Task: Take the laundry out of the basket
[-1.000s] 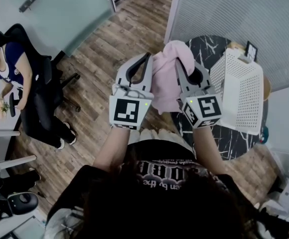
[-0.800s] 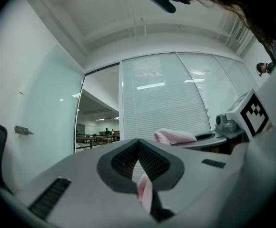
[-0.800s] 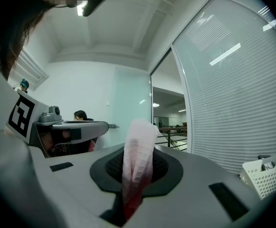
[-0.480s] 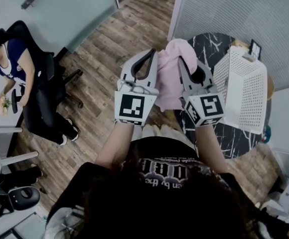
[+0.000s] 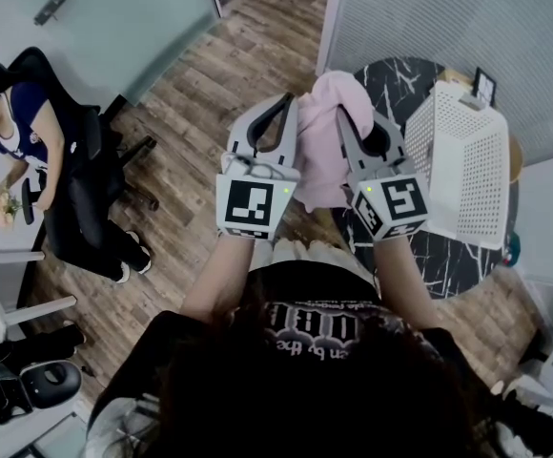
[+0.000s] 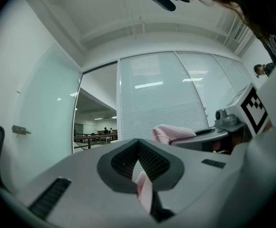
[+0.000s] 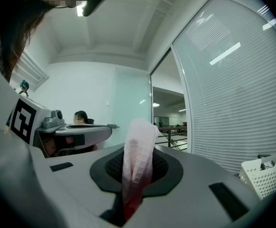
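Item: pink cloth [image 5: 326,132], one piece of laundry, already clear of the white basket [image 5: 462,170], which sits tipped on the dark marble desk [image 5: 391,84].
Position: held in the air between the two grippers, above the desk edge and the wood floor [image 5: 210,84].
Handling (judged): light, soft and limp. It will sag and fold, is not fragile, and the waffle-like weave should resist slipping.
Hold point (judged): an edge or a gathered fold, since the body offers no stiff part.
Left gripper [image 5: 284,101]: jaws pressed together on a small fold of the cloth, seated deep in the throat.
Right gripper [image 5: 345,114]: jaws pinching a bunched strip of the cloth, which stands up past the tips.
Cloth relative to jaws: the bulk hangs between the two grippers.
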The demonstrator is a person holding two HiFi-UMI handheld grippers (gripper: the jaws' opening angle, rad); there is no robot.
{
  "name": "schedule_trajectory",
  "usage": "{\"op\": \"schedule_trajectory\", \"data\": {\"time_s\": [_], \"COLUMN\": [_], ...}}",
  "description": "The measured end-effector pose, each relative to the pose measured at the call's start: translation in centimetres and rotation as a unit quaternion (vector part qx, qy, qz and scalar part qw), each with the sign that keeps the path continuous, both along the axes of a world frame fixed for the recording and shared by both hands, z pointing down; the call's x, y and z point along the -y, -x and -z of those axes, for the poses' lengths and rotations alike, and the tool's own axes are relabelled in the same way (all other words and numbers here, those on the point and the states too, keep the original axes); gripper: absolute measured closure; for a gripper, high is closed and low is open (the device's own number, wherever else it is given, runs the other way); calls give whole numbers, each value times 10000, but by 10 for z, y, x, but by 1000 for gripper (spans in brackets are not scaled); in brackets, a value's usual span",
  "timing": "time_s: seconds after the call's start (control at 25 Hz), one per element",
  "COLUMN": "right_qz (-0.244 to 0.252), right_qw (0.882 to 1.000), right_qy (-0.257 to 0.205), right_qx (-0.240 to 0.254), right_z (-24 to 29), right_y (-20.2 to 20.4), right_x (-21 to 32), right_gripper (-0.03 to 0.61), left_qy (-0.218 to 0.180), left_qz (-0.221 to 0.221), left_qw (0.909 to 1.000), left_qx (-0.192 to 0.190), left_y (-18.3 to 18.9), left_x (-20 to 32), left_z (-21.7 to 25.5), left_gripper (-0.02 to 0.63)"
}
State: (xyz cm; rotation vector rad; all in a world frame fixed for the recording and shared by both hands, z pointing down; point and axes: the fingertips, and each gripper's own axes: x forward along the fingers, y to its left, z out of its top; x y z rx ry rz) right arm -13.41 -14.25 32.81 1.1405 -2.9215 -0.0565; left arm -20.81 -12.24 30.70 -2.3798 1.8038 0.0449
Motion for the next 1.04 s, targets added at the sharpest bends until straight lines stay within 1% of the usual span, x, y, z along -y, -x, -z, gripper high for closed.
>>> {"op": "schedule_trajectory", "data": {"time_s": [0.76, 1.04], "right_qz": [10, 12], "right_qw": [10000, 10000], "right_qy": [-66, 33], "right_qx": [21, 65], "right_z": [4, 4], "right_y": [-2, -4], "right_x": [2, 5], "right_gripper": [523, 523], "left_qy": [9, -1], "left_qz": [15, 6], "left_qw": [10000, 10000], "left_qx": [-47, -66], "left_y": [-1, -3], "left_x": [3, 3], "left_z": [0, 2], "left_gripper": [614, 614]}}
